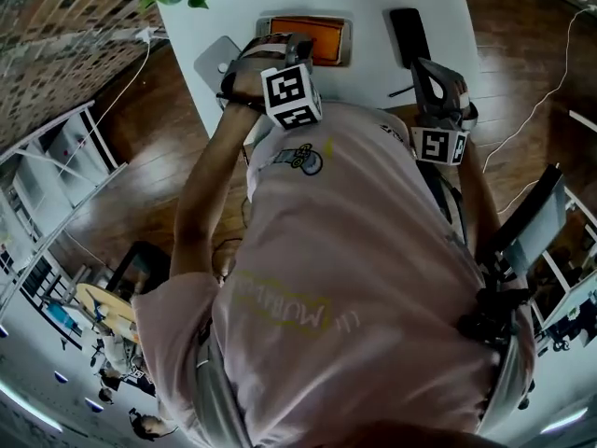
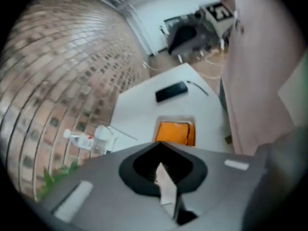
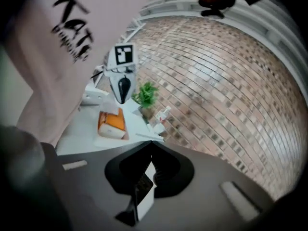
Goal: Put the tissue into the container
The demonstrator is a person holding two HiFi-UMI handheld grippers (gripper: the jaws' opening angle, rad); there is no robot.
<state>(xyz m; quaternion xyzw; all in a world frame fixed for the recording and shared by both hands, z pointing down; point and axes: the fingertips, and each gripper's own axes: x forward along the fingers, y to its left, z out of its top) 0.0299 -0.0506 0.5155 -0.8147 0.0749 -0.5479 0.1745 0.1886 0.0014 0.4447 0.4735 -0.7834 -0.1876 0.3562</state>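
Jaws pressed together on nothing, the left gripper (image 2: 166, 189) hangs near the orange tissue pack (image 2: 175, 133), which appears to lie in its container (image 2: 174, 119); a nudge from it, or from the equally shut, empty right gripper (image 3: 142, 191), could tip the pack out.

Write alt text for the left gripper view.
The left gripper, jaws together, points down at a white table holding an orange pack in a pale-rimmed container, a black phone beyond it and a plastic bottle by the brick wall.
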